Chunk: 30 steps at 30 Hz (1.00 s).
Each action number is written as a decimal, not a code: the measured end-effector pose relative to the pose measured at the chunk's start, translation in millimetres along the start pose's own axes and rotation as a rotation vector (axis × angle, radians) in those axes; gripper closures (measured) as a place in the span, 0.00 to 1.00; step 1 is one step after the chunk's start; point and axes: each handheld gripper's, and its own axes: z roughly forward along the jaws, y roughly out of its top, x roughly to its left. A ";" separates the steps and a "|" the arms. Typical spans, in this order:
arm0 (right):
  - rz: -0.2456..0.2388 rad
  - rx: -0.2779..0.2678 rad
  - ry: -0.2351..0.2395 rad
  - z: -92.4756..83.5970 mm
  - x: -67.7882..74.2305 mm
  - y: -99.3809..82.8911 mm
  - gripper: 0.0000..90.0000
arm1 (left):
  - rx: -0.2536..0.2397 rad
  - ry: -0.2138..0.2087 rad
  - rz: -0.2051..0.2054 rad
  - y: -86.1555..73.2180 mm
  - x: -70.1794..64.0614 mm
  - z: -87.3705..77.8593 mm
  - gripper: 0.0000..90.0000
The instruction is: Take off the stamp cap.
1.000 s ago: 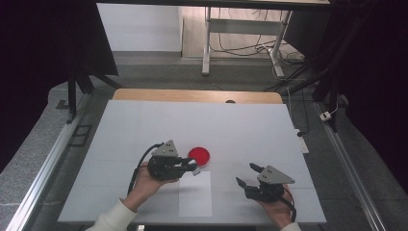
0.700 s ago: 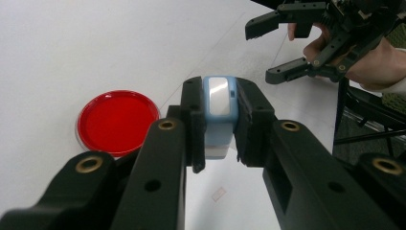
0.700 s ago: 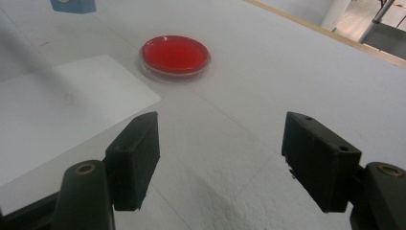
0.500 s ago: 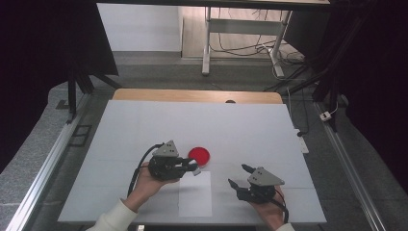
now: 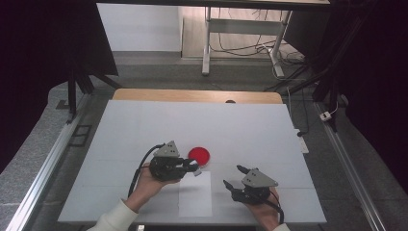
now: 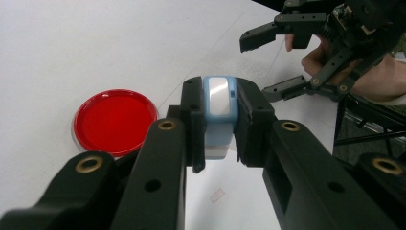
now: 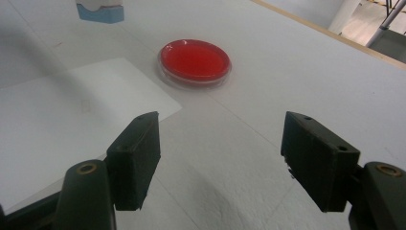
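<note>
A small light-blue block (image 6: pixel 219 112) is pinched in the left gripper (image 5: pixel 192 167), held over the tabletop (image 5: pixel 144 125) near its front edge, just beside a red dish (image 5: pixel 198 155) and above a white paper sheet (image 5: pixel 195 197). The right gripper (image 5: pixel 233 177), jaws spread and empty, hovers toward the front right corner.
</note>
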 end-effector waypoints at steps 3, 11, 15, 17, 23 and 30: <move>-0.005 -0.003 0.001 2.5 3.8 1.3 0.33 | 0.000 -0.001 -0.002 -0.1 -0.1 0.3 0.84; -0.020 -0.004 0.008 8.2 11.7 5.3 0.33 | -0.001 -0.001 -0.001 -0.1 -0.3 0.3 0.84; -0.026 -0.007 0.012 11.1 14.9 6.6 0.33 | -0.002 -0.001 -0.001 0.0 -0.6 0.5 0.84; -0.031 -0.002 0.011 12.0 16.2 7.5 0.33 | -0.001 -0.001 0.000 0.0 -0.7 0.8 0.84; -0.036 -0.003 0.019 16.9 21.0 9.9 0.33 | -0.001 0.000 0.000 -0.1 -1.1 1.8 0.84; -0.048 -0.008 0.023 23.1 26.4 13.5 0.33 | 0.000 0.001 0.000 -0.2 -1.7 3.0 0.84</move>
